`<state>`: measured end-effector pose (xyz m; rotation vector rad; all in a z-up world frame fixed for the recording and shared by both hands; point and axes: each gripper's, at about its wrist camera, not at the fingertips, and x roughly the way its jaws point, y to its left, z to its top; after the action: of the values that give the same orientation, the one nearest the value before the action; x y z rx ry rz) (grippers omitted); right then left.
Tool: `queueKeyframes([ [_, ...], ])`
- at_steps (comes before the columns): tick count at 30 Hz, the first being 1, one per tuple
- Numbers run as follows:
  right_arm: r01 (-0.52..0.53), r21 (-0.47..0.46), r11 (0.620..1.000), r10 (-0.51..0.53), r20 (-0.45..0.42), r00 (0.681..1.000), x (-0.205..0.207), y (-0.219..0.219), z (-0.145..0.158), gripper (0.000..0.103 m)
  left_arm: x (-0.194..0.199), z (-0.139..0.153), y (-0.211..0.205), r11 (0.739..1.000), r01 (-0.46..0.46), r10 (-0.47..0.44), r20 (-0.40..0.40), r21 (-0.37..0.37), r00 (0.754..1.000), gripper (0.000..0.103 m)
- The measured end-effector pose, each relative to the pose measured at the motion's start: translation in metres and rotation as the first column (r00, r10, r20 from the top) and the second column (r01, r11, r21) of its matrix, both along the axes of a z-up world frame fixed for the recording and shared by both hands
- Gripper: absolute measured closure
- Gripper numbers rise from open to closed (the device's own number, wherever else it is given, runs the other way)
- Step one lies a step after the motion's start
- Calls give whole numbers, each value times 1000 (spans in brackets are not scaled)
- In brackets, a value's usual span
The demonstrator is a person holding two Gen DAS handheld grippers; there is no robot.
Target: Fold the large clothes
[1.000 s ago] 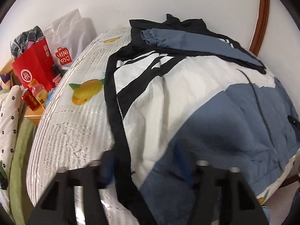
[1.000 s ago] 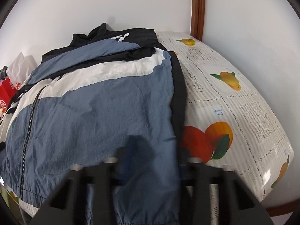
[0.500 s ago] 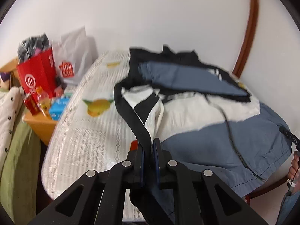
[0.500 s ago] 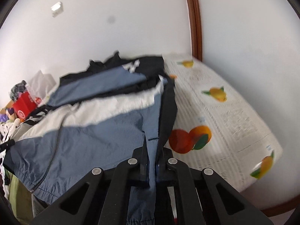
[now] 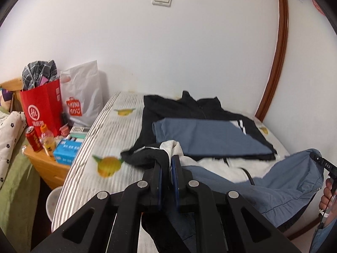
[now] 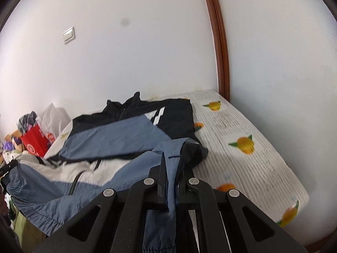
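A blue, white and black jacket [image 5: 212, 139] lies zipper-up on the bed [image 5: 109, 135], its sleeves folded across the chest. My left gripper [image 5: 166, 158] is shut on the jacket's black bottom hem at the left corner and holds it lifted above the bed. My right gripper [image 6: 171, 158] is shut on the blue bottom hem [image 6: 170, 177] at the right corner, also lifted. The hem sags between the two grippers. The jacket's collar [image 6: 126, 103] lies by the far wall.
The bed has a white fruit-print cover [image 6: 244, 145] and stands against white walls. A wooden nightstand [image 5: 48, 164] on the left holds a red bag [image 5: 42, 109], a white Miniso bag [image 5: 82, 97], a can, a bottle and boxes. A brown door frame [image 5: 276, 63] stands at the right.
Both grippers closed on the jacket's bottom hem corners, then lifted them up and away from the bed. The lower half of the jacket has risen off the cover.
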<state>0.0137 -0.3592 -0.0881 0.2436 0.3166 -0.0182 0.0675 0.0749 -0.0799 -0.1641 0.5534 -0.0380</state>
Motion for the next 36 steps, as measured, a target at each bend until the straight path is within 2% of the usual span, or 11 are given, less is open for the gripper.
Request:
queueKeyframes([
  [7,7,13,1000,-7,30,1000,54,1,33,99,55,12,1,998,-62,62,33,0,998,94],
  [14,15,63,998,-15,-1,1000,136,3,45,99,121,0,0,996,-85,85,-19,10,996,94],
  [21,44,21,999,-42,-94,995,206,8,29,99,176,-28,6,994,-103,106,-123,33,987,93],
  [27,60,-26,998,-64,-227,972,253,6,-10,98,202,-62,10,994,-108,112,-221,30,969,91],
  [33,70,-96,993,-92,-255,962,259,11,-26,96,208,-74,10,993,-109,117,-257,43,959,87],
  [35,50,-128,990,-82,-262,962,253,14,-23,88,204,-72,9,995,-92,101,-258,46,961,85],
  [36,35,-136,990,-70,-261,963,247,14,-21,86,201,-69,9,996,-79,86,-256,38,963,80],
])
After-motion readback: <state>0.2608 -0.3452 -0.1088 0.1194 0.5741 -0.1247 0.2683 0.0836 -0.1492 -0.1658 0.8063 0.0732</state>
